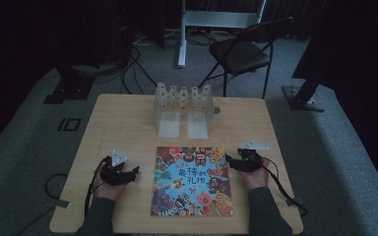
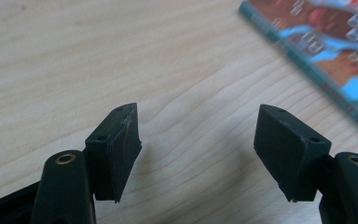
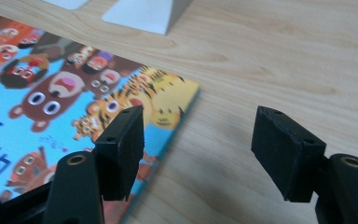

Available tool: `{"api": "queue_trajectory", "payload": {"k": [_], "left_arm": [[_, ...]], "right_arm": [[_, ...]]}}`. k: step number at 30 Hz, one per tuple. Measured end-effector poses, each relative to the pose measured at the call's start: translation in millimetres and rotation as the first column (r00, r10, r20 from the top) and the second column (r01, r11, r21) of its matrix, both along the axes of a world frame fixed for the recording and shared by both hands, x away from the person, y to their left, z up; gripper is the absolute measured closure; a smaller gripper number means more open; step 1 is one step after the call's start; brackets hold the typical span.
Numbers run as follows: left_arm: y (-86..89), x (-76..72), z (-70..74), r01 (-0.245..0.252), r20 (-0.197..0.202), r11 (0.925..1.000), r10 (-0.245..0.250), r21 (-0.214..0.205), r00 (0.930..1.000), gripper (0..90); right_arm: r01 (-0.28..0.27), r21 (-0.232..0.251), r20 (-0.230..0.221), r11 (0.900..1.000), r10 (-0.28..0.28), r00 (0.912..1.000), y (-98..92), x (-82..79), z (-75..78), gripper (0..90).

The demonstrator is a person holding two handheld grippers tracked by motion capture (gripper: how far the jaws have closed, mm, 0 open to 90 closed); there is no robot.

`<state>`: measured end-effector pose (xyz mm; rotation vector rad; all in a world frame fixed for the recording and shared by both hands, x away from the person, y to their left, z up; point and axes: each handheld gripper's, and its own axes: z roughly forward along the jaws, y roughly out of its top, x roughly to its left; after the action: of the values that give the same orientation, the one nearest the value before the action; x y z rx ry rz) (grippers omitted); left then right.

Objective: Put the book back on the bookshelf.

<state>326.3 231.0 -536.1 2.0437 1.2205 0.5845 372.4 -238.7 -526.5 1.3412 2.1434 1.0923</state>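
Picture book flat on the desk, a tool waiting at each side.

Book (image 1: 192, 181) lies at the desk's (image 1: 128, 123) six o'clock, below the white rack (image 1: 183, 109). It looks thin, light, floppy, with a slick cover; best pinched at a long edge. Left tool (image 1: 134, 170) at nine o'clock and right tool (image 1: 229, 161) at three o'clock are both spread, holding nothing.
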Motion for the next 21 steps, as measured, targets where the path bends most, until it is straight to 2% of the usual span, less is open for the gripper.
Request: {"api": "queue_trajectory", "payload": {"k": [4, 9, 13, 16, 18, 21], "left_arm": [[-2.9, -4.5, 6.3, 0.020, 0.012, 0.9991, -0.020, -0.037, 0.9997, 29.7], [-8.0, -8.7, 13.6, 0.046, 0.038, 0.9986, -0.045, -0.025, 0.9982, 28.8], [-8.7, -11.9, 17.3, 0.055, 0.041, 0.9973, -0.053, -0.049, 0.9978, 26.8], [-11.7, -14.8, 19.3, 0.062, 0.045, 0.9969, -0.060, -0.048, 0.9972, 23.7], [-15.5, -17.1, 20.9, 0.051, 0.049, 0.9980, -0.049, -0.037, 0.9976, 17.6], [-21.2, -21.2, 23.7, 0.087, 0.061, 0.9948, -0.084, -0.052, 0.9946, 14.4]], "right_arm": [[-0.033, -0.011, 0.007, 0.9994, 0.033, 0.9994, 5.8, 3.2, 5.1, 32.4], [-0.055, -0.022, 0.018, 0.9982, 0.056, 0.9983, 13.3, 9.6, 12.3, 32.0], [-0.076, -0.020, 0.021, 0.9969, 0.077, 0.9968, 18.2, 14.7, 16.7, 32.0], [-0.089, -0.003, 0.007, 0.9960, 0.089, 0.9960, 20.9, 22.3, 15.2, 31.5], [-0.102, 0.006, -0.013, 0.9948, 0.102, 0.9947, 22.6, 27.4, 12.5, 31.1], [-0.110, 0.008, -0.037, 0.9939, 0.110, 0.9932, 25.5, 33.3, 8.6, 30.9]]}}
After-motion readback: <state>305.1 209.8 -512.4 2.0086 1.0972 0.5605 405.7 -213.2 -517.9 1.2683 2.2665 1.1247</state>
